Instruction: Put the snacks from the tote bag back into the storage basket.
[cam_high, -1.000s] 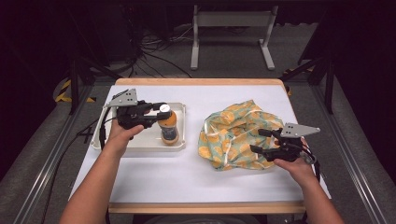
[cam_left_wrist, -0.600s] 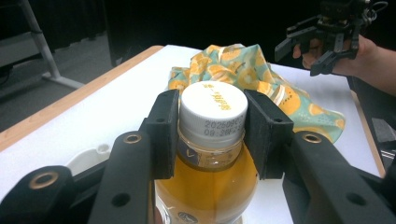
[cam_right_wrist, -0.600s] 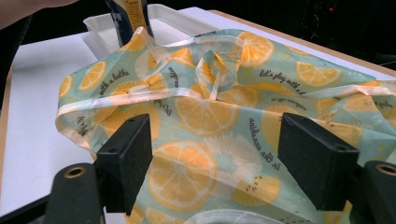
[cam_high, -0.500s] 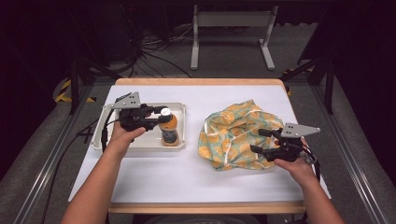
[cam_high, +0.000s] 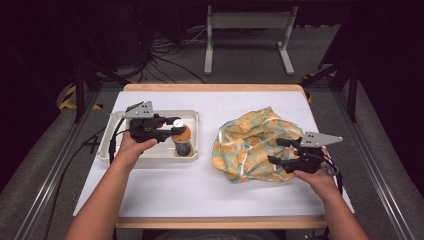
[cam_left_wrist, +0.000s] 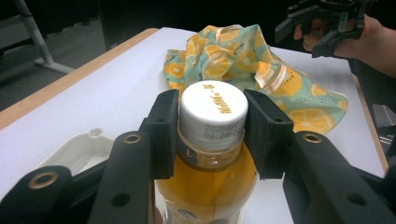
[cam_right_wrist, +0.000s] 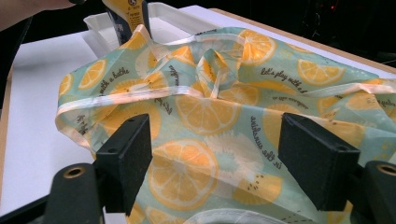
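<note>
**Two grippers at work: one on the bottle cap, one waiting at the bag**

Both forearms come in from the near edge of the white table (cam_high: 165, 195). The left hand (cam_high: 134, 146) is stretched forward over the white tray (cam_high: 111, 145), wrist level, with the left gripper (cam_high: 167, 126) pointing sideways across the tray. Its jaws are clamped on the white cap of the orange drink bottle (cam_high: 182, 141), one pad pressed to each side of the cap in the left gripper view. That bottle stands upright at the tray's right end. The right hand (cam_high: 312, 177) sits low near the table's right edge, the right gripper (cam_high: 274, 151) aimed left at the crumpled lemon-print bag (cam_high: 250, 145). Its jaws stand wide apart with nothing gripped, the fabric lying just beyond and beneath them.
</note>
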